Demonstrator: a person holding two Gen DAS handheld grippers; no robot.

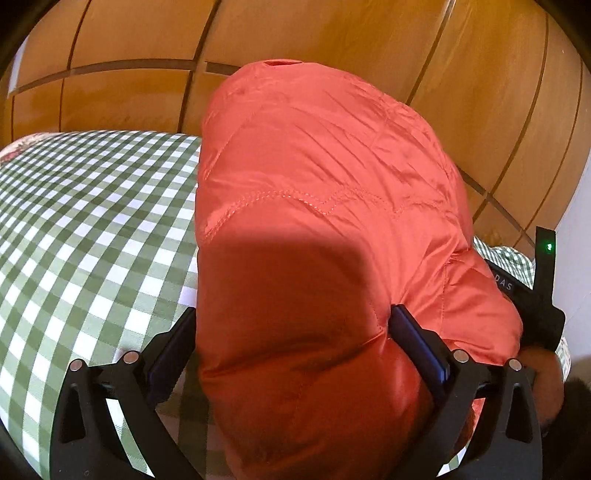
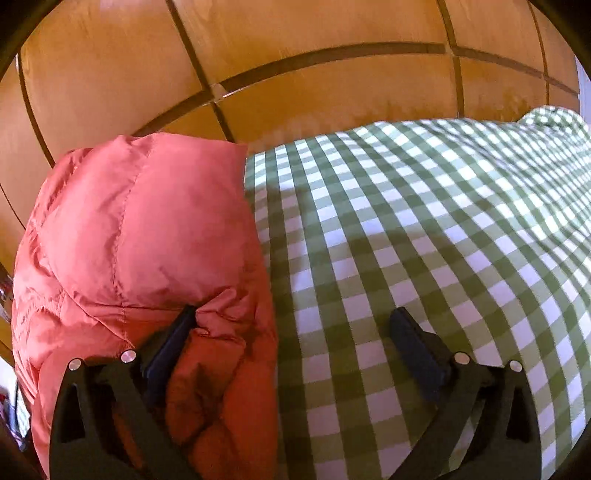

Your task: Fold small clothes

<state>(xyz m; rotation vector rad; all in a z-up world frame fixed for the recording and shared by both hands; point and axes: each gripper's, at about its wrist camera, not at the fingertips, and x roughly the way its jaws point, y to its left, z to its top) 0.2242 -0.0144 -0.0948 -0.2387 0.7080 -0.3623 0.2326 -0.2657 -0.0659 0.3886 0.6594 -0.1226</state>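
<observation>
A puffy orange-red quilted jacket [image 1: 317,229] lies in a folded bundle on a surface covered by a green-and-white checked cloth [image 1: 92,229], with warm wooden panelling [image 1: 332,33] rising behind it.

Seen from the left wrist, the left gripper [image 1: 291,332] stands with its jaws spread wide — the padded bulk of the jacket fills the gap between them and swells up past both fingers. The right-hand finger [image 1: 417,343] lies against the fabric, which creases where they meet; the other finger sits at the bundle's edge over the checked cloth. Whether the pads are pressing in cannot be told. At the right edge of that view part of the other handheld device [image 1: 543,280] shows, with a small green light, and a hand [image 1: 546,380] below it.

From the right wrist, the right gripper [image 2: 295,325] is likewise wide open. Its left finger [image 2: 173,339] rests in a fold of the jacket, while the right finger [image 2: 417,343] hangs over bare checked cloth, well clear of the garment — nothing is clamped. Here the jacket fills the left side of the view, its near edge running down between the fingers.
</observation>
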